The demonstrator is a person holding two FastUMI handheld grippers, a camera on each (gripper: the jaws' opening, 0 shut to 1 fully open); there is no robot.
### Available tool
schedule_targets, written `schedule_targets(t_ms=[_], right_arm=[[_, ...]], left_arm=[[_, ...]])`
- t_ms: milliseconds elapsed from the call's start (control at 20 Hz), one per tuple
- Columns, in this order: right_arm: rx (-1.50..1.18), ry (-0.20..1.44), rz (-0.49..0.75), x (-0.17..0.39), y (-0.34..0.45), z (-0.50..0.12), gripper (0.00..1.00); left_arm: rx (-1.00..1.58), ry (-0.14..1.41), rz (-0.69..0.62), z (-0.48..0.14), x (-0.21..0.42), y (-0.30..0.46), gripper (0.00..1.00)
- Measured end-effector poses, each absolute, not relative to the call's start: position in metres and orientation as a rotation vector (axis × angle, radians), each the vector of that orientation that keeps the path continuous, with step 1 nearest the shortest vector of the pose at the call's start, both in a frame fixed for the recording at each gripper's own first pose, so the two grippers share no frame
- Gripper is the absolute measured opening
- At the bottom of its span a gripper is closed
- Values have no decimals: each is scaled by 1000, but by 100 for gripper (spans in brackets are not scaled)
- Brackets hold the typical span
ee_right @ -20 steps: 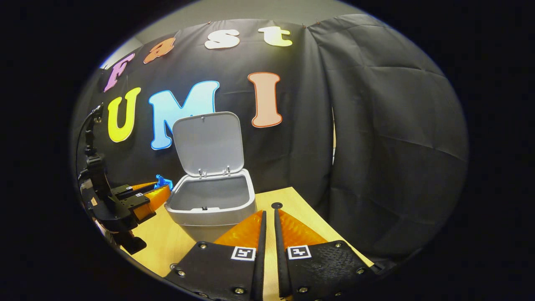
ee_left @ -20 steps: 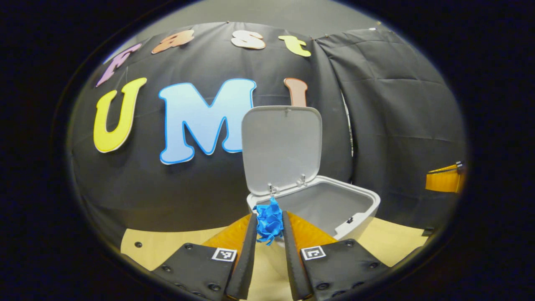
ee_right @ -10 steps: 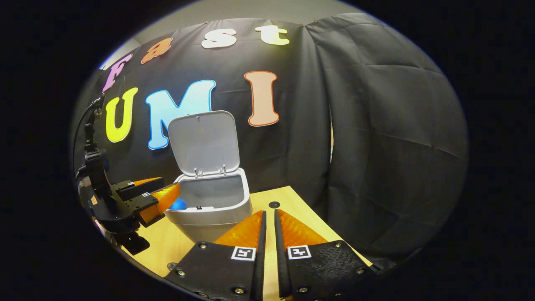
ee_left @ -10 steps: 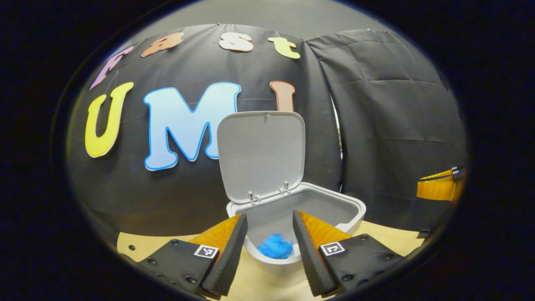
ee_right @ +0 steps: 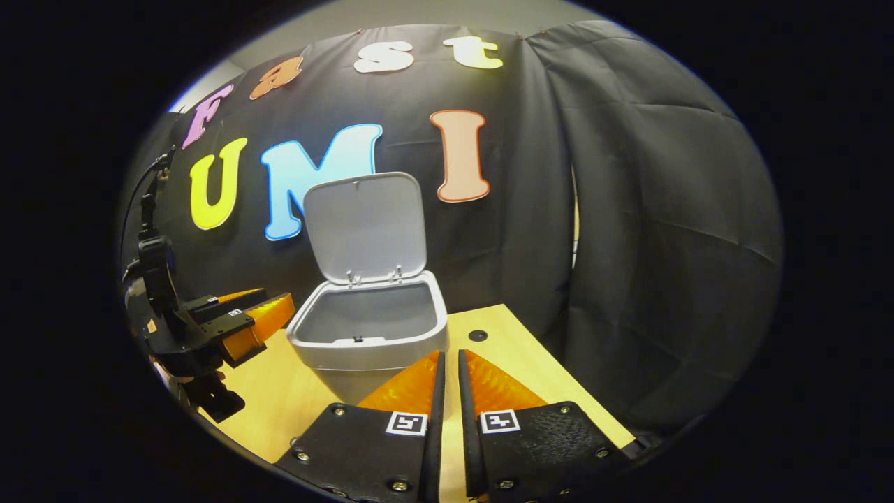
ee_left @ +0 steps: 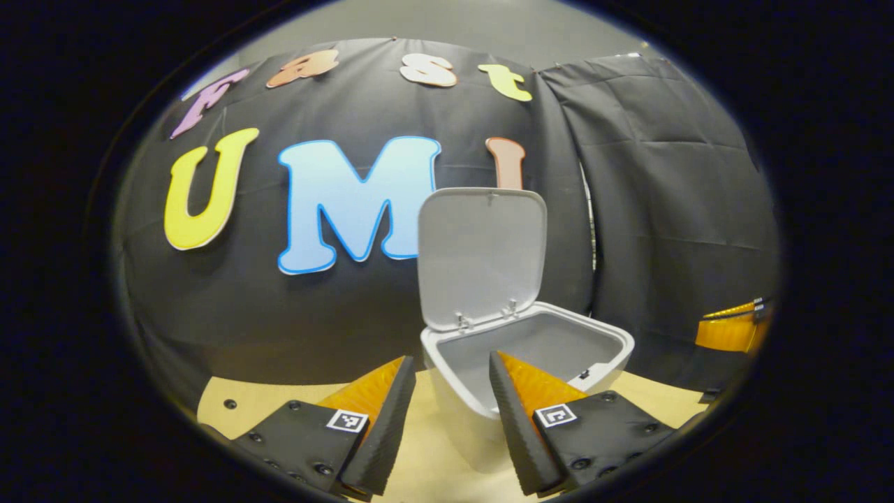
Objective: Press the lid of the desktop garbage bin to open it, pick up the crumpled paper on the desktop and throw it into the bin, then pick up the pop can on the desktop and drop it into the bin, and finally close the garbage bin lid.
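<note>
A grey desktop bin [ee_left: 594,349] stands on the wooden table with its lid [ee_left: 482,255] raised upright against the cloth wall. My left gripper [ee_left: 448,360] is open with nothing between its fingers, just in front of the bin's near left corner. The right gripper view shows the same bin [ee_right: 370,346] and lid [ee_right: 367,227] ahead, and the left gripper [ee_right: 269,314] beside the bin's left wall. My right gripper [ee_right: 450,353] is shut on nothing, low in front of the bin. The bin's bottom is hidden by its walls.
The light wooden table [ee_right: 517,356] runs to the black cloth wall behind the bin, with a small dark hole [ee_right: 478,335] right of the bin. The right gripper [ee_left: 733,325] sits at the far right of the left gripper view.
The left gripper opened and let go of the blue crumpled paper, which fell into the bin. That gripper then drew back to the bin's left. The right gripper stayed shut.
</note>
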State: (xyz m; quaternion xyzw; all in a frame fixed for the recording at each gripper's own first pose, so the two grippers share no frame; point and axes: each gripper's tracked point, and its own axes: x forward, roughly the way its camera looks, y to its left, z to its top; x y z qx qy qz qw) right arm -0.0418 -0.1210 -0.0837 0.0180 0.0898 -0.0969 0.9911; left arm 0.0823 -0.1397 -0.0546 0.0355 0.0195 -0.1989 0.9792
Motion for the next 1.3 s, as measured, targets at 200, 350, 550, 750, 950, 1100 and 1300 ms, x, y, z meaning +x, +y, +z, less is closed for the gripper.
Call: schedule_targets(t_ms=[200, 350, 550, 750, 950, 1100, 1300], right_arm=[[20, 199, -102, -30, -86, -90, 13], [-1, 226, -13, -21, -57, -100, 14], [-27, 261, 101, -11, -20, -111, 14], [-52, 297, 196, -5, 10, -124, 14], [-95, 347, 281, -2, 34, -142, 13], [-116, 380, 327, -6, 48, -153, 13], [-139, 419, 375, -11, 63, -166, 14]], left_arm=[[50, 40, -309, -50, 80, -95, 72], [43, 45, -242, -51, 73, -64, 72], [25, 53, -154, -51, 59, -21, 77], [18, 59, -75, -53, 48, 16, 72], [5, 67, -26, -56, 39, 39, 72], [-3, 73, -7, -58, 36, 50, 72], [-13, 78, 7, -61, 32, 58, 77]])
